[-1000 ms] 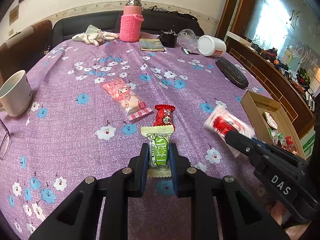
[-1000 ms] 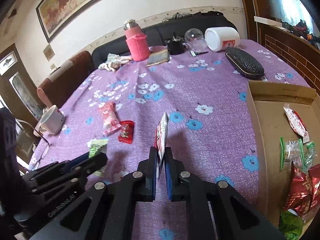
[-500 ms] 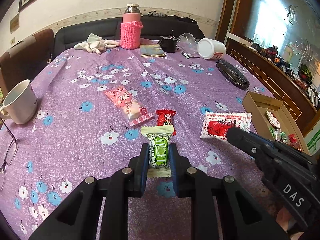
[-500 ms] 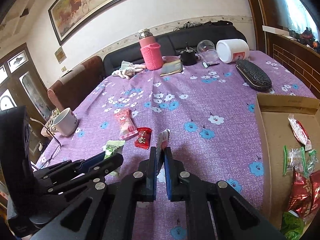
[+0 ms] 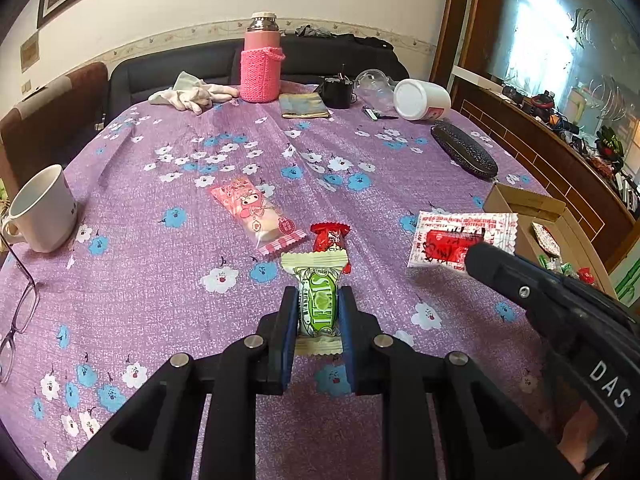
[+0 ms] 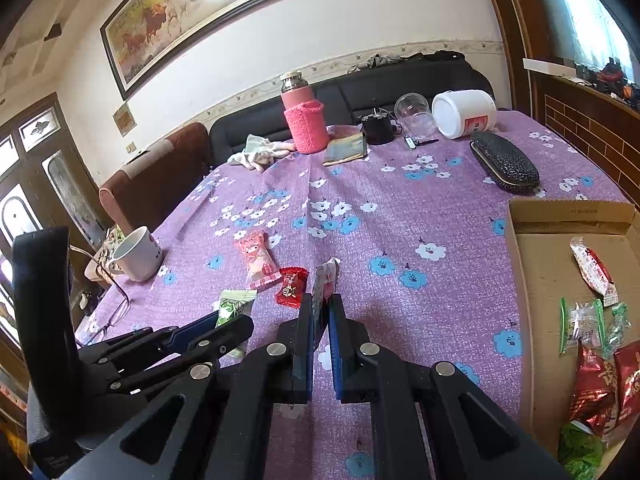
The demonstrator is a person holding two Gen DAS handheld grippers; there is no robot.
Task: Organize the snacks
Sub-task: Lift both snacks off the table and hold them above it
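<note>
Table (image 5: 160, 320) w/ purple floral cloth is seen in both views; box (image 6: 532, 320) sits at its right edge, already holding several snacks. Step in hand, as judged: both picked packets are being carried to box. Left gripper (image 5: 319, 312) is clamped on green packet (image 5: 319, 304), held above cloth. Right gripper (image 6: 320, 320) is clamped on white-red sachet (image 5: 460, 240), held edge-on in its own view. Pink packet (image 5: 256, 216) and red candy (image 5: 329, 237) are left on cloth, just beside each other. Next move likely calls for swing rightward over box, then release. Vs a second ago: sachet is no longer blurred, is shown flat to left cam; both grips are unchanged.
</note>
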